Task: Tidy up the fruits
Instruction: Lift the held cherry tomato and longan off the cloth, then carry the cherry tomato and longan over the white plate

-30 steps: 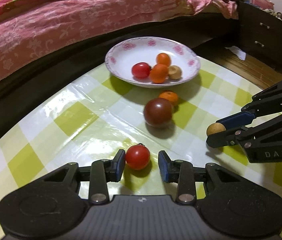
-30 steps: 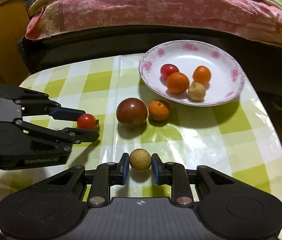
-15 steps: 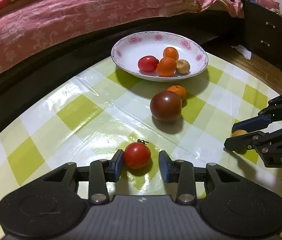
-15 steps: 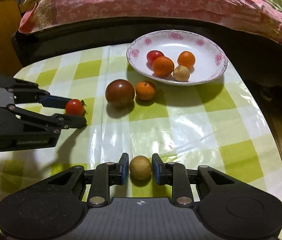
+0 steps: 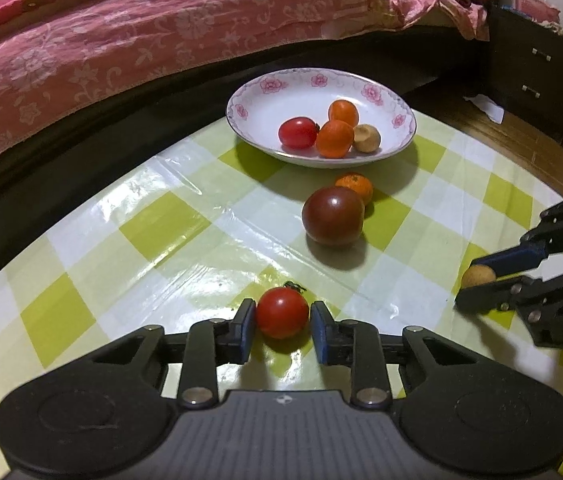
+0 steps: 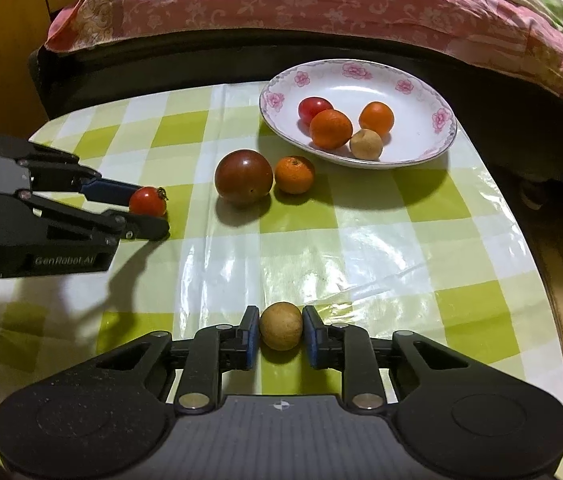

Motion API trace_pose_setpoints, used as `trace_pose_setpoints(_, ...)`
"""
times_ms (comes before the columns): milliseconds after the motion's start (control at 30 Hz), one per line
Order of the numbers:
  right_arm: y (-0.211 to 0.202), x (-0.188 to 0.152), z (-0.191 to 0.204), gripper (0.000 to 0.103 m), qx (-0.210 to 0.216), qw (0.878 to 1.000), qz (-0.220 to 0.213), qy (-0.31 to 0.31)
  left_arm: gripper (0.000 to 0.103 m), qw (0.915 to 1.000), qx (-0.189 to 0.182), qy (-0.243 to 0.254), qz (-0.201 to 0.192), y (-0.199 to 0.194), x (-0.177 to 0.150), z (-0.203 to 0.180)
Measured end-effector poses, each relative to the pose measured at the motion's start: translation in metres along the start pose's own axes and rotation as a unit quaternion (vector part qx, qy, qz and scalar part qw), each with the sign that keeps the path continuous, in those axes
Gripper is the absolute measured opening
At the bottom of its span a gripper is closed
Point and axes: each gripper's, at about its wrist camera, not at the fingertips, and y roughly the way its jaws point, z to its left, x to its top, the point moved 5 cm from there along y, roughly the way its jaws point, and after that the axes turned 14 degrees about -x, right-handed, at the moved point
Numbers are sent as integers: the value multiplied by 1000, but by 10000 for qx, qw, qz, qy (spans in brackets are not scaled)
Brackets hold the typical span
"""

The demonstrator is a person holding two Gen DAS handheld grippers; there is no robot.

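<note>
My left gripper (image 5: 282,315) holds a small red tomato (image 5: 282,312) on the checked tablecloth, its jaws closing tight with both blue pads touching it. The right gripper (image 6: 280,327) is shut on a round tan fruit (image 6: 280,326), also down at the cloth. Each gripper shows in the other's view: the left gripper (image 6: 149,213) with its tomato (image 6: 147,201), the right gripper (image 5: 471,283) with its tan fruit (image 5: 478,277). A flowered white plate (image 5: 321,80) (image 6: 361,66) at the far side holds a red tomato, two orange fruits and a tan fruit.
Between the grippers and the plate lie a large dark red tomato (image 6: 243,176) and a small mandarin (image 6: 294,175), touching. A bed with a pink cover (image 5: 121,40) runs behind the table. A dark drawer unit (image 5: 537,68) stands at the far right. The table's edge curves close on the right.
The left jaws have narrowed onto the red tomato, which earlier sat loose between them. The right gripper stays closed on the tan fruit. Both hands shifted only slightly.
</note>
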Motion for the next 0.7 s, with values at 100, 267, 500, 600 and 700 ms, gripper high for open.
trace_pose_setpoints(100, 0, 1, 1, 19, 18, 10000, -11, 19, 36, 10000, 10, 12, 15, 1, 1, -1)
trace_pose_setpoints(267, 1, 6, -1, 19, 35, 9999, -34, 95, 37, 9999, 107, 25, 46, 6, -1, 1)
trace_pose_setpoints(500, 4, 8, -3, 19, 71, 9998, 16, 177, 36, 9999, 99, -9, 51, 5, -2, 1)
trace_pose_setpoints(600, 3, 11, -6, 19, 63, 9998, -13, 210, 36, 9999, 76, -32, 59, 5, -1, 0)
trace_pose_setpoints(700, 3, 16, -11, 19, 37, 9996, -76, 254, 36, 10000, 36, -29, -13, 3, 5, -2)
